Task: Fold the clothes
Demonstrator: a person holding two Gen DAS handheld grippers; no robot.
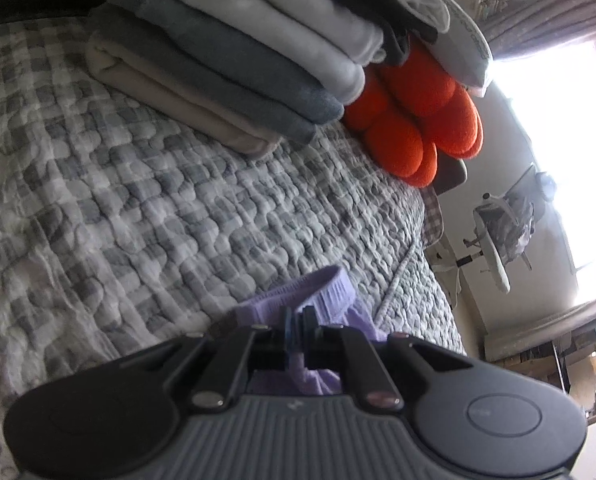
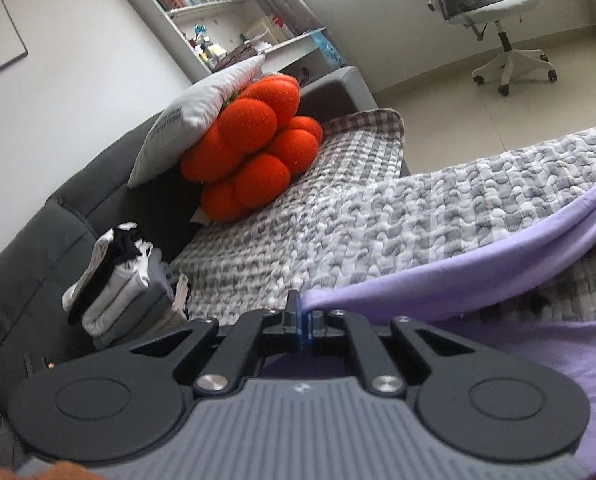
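1. The left gripper [image 1: 298,322] has its jaws closed on a bunched bit of the lilac garment [image 1: 330,292], near what looks like a ribbed band. The right gripper [image 2: 302,320] has its jaws clamped on a corner of the same lilac garment [image 2: 478,256], whose edge stretches away to the right above the quilted checked bedspread [image 2: 378,216].

2. The garment hangs between the two grippers, partly lifted and partly lying on the bedspread below the right gripper.

3. Slipping is the main risk: each grip takes only a thin pinch of fabric right at the fingertips, so a pull that tightens the cloth could tug a corner free and spoil the fold.

4. Uneven tension is another risk. The two views are tilted differently, so the edges may end up crooked or twisted if the hands do not level out before laying the cloth down.

5. The stack of folded clothes [image 1: 237,64] sits close ahead of the left gripper, with the orange plush cushion [image 1: 418,120] just beside it. A wide sweep could knock the stack over or drag the lilac cloth across it.

6. The white pillow [image 2: 193,120] carries a line of dark print along one edge, too small to read. The book spines on the shelf are also illegible.
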